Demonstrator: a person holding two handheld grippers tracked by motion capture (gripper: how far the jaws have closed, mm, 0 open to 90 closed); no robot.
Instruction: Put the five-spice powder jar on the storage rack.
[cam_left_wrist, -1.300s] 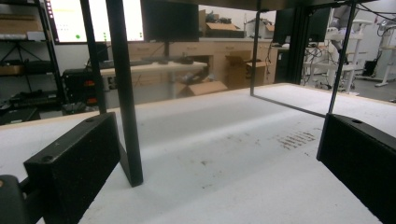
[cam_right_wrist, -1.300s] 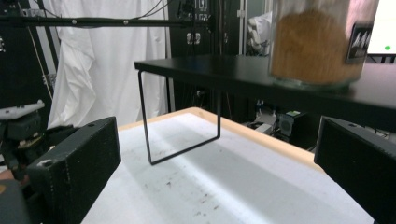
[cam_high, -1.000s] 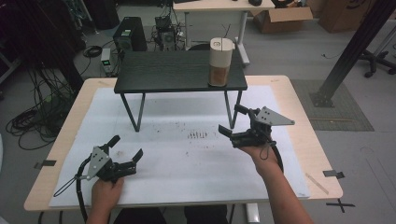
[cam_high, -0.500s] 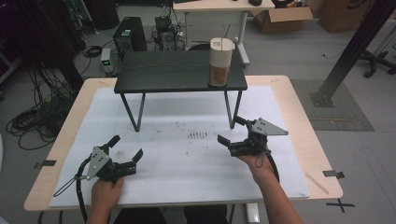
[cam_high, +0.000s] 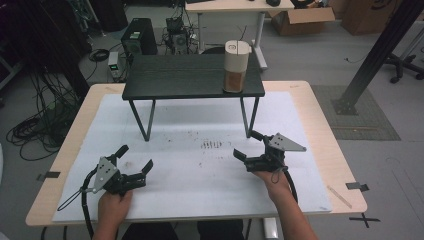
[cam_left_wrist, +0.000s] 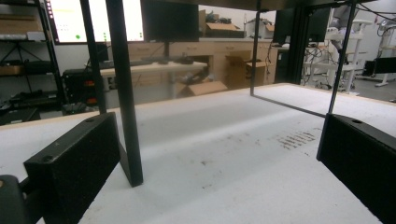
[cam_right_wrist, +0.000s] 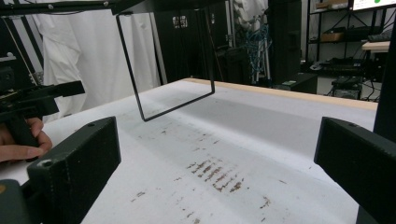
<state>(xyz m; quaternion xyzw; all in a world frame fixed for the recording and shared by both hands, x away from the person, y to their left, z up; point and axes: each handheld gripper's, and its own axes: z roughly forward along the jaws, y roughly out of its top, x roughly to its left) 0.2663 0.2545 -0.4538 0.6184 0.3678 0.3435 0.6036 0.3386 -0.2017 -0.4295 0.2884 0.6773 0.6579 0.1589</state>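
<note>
Both grippers — left gripper (cam_high: 136, 161) and right gripper (cam_high: 249, 146) — rest low on the white mat (cam_high: 190, 170), jaws wide apart, holding nothing. The tall canister (cam_high: 236, 66) stands upright near the black shelf (cam_high: 175, 77)'s right edge; a careless reach could topple it.

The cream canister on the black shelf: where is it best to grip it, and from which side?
Probably grip the cream canister around its mid-body, coming level from the front with the right hand-held gripper. It stands upright at the black shelf's front right edge, its sides free.
</note>
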